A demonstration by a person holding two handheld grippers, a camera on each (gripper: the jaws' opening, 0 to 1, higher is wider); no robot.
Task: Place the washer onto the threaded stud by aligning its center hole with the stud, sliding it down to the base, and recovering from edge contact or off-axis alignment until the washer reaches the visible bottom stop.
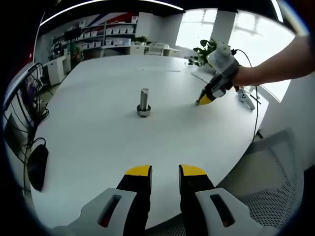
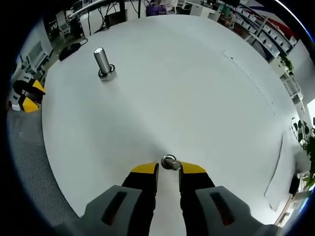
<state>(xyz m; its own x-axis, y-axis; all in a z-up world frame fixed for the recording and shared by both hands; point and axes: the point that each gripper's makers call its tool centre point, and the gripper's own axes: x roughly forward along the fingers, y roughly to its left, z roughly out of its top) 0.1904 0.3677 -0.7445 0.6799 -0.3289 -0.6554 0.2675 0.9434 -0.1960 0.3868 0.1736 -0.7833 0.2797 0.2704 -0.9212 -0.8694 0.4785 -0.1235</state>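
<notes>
Washer (image 2: 170,162) seen flat on table (image 2: 197,88), between tips of right gripper (image 2: 169,168); jaws parted, nothing gripped. Left gripper (image 1: 165,170) held released, empty, near table edge. Stud (image 2: 103,62) stands far left, well apart. Washer best pinched by rim, hole kept free.

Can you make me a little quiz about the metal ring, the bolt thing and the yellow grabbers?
1. True or false: the washer is already on the threaded stud.
2. Which tool has the washer at its yellow tips? A) the left tool B) the right tool
3. Fill in: the stud stands upright on the white ____.

Key
1. False. The washer lies on the table, far from the stud.
2. B. It sits between the right tool's tips, which look open around it; the left tool is open with nothing between its tips.
3. Table.
</notes>
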